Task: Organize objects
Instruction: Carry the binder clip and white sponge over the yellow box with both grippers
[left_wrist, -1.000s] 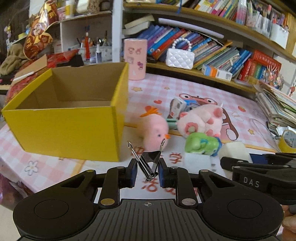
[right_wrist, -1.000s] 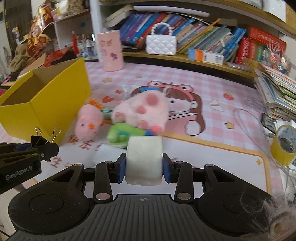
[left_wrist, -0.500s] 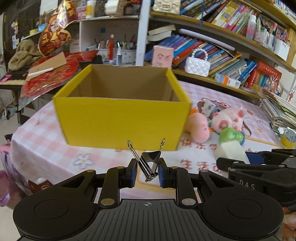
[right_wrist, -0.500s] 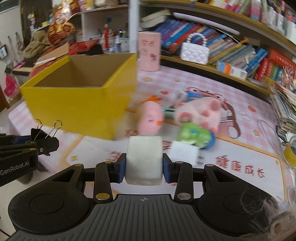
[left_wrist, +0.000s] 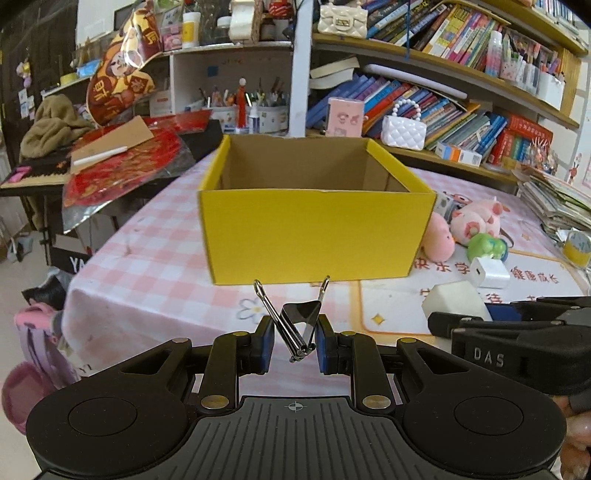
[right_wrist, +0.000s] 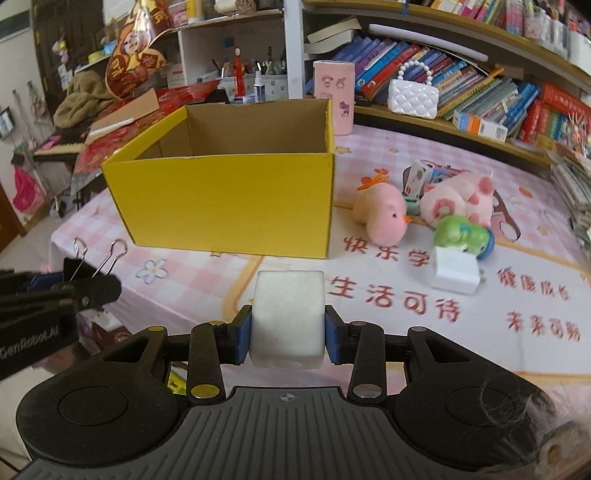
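An open yellow cardboard box (left_wrist: 314, 229) (right_wrist: 229, 199) stands on the pink checked table, empty as far as I see. My left gripper (left_wrist: 294, 341) is shut on a black binder clip (left_wrist: 301, 317), held before the box's near wall; it also shows in the right wrist view (right_wrist: 88, 267). My right gripper (right_wrist: 288, 338) is shut on a white foam block (right_wrist: 288, 317), seen from the left wrist view (left_wrist: 452, 301). Right of the box lie a pink chick plush (right_wrist: 380, 218), a pink pig plush (right_wrist: 458, 199), a green toy (right_wrist: 463, 234) and a white charger (right_wrist: 454, 269).
Bookshelves (left_wrist: 461, 107) run behind the table. A pink cup (right_wrist: 334, 96) and white purse (right_wrist: 413, 94) stand behind the box. Stacked magazines (left_wrist: 557, 199) and a yellow tape roll (left_wrist: 576, 247) are at the far right. The table's left edge (left_wrist: 85, 295) drops to the floor.
Both grippers have drawn back and to the left, so the box now sits centred ahead and farther off. Both keep their hold on the clip and the block.
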